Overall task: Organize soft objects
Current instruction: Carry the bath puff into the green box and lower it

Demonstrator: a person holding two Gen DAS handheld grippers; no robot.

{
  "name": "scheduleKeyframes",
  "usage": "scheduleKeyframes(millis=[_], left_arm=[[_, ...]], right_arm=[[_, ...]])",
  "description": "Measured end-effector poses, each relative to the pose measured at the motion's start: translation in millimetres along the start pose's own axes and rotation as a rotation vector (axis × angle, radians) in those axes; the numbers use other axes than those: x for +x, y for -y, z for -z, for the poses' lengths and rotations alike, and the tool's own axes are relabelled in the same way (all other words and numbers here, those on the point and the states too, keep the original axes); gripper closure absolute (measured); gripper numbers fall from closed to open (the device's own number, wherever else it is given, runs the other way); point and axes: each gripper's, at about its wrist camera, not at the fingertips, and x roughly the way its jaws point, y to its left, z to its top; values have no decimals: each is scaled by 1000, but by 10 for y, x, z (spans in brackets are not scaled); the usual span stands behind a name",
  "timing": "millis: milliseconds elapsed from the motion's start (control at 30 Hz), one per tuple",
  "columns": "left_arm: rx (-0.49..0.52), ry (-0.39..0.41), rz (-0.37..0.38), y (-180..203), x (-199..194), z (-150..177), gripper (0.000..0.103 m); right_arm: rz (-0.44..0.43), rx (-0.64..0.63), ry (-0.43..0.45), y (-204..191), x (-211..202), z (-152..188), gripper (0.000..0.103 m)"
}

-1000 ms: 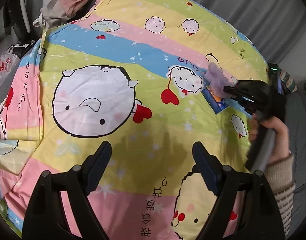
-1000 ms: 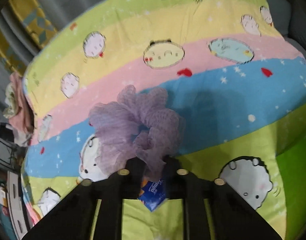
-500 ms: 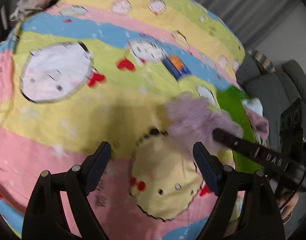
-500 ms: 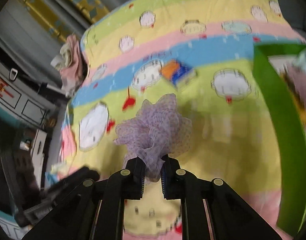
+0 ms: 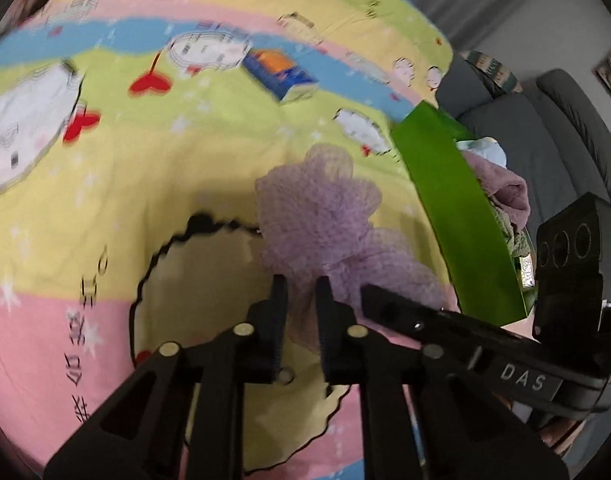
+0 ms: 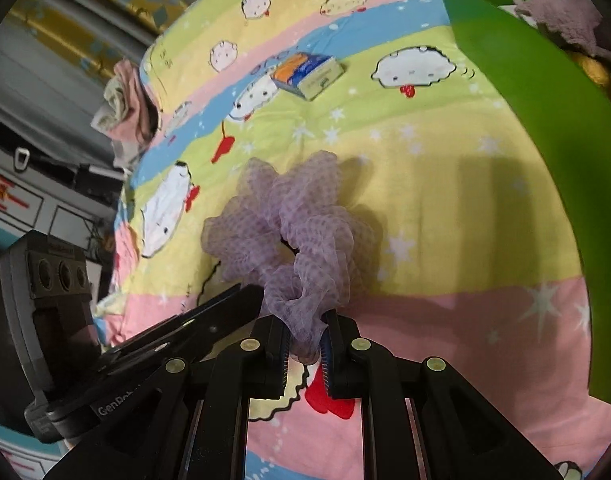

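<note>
Lilac dotted scrunchie (image 6: pixel 293 232), green bin (image 6: pixel 545 128)

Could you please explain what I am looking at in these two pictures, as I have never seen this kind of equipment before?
There is no robot here. A person holds a black two-finger gripper in each hand, and each gripper carries a wide-angle camera that looks forward along its own fingers. That is why black fingers fill the bottom of both pictures. One picture comes from the left gripper, the other from the right gripper.

The surface is a striped cartoon sheet. A blue and orange tissue pack lies on it. A green container at the side already holds a purple towel.

The right gripper is shut on a purple mesh scrunchie. The left gripper's jaws have just been closing, with some of the same mesh between them.
</note>
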Motion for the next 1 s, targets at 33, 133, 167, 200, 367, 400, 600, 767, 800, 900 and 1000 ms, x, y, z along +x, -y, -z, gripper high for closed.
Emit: scheduleKeyframes(millis=[33, 133, 167, 200, 367, 400, 600, 767, 800, 900, 1000], left_arm=[[15, 7, 11, 70, -26, -32, 94], [33, 37, 78, 306, -153, -189, 94], [51, 57, 98, 414, -211, -257, 94], [74, 78, 116, 528, -281, -330, 94], [184, 179, 207, 1144, -518, -710, 94], [205, 201, 234, 1282, -540, -794, 94], [291, 149, 228, 1861, -54, -1130, 93], [265, 13, 177, 1890, 699, -1152, 94], [258, -12, 169, 1880, 817, -1137, 94], [257, -57, 133, 1844, 1037, -1058, 93], [257, -65, 106, 1815, 1040, -1010, 89]], right_arm=[[-2, 4, 17, 3, -44, 1, 89], [-33, 12, 86, -7, -250, -27, 89], [-39, 11, 108, -2, -328, -40, 89], [-43, 8, 146, -20, -439, -77, 89], [-43, 15, 371, -21, -1134, -285, 89], [-35, 14, 421, 3, -1298, -337, 89], [25, 79, 537, 315, -1700, -605, 89], [206, 181, 521, 711, -1560, -774, 89], [223, 211, 505, 824, -1502, -785, 89], [263, 278, 451, 1103, -1348, -832, 88], [342, 281, 424, 1192, -1244, -898, 88]])
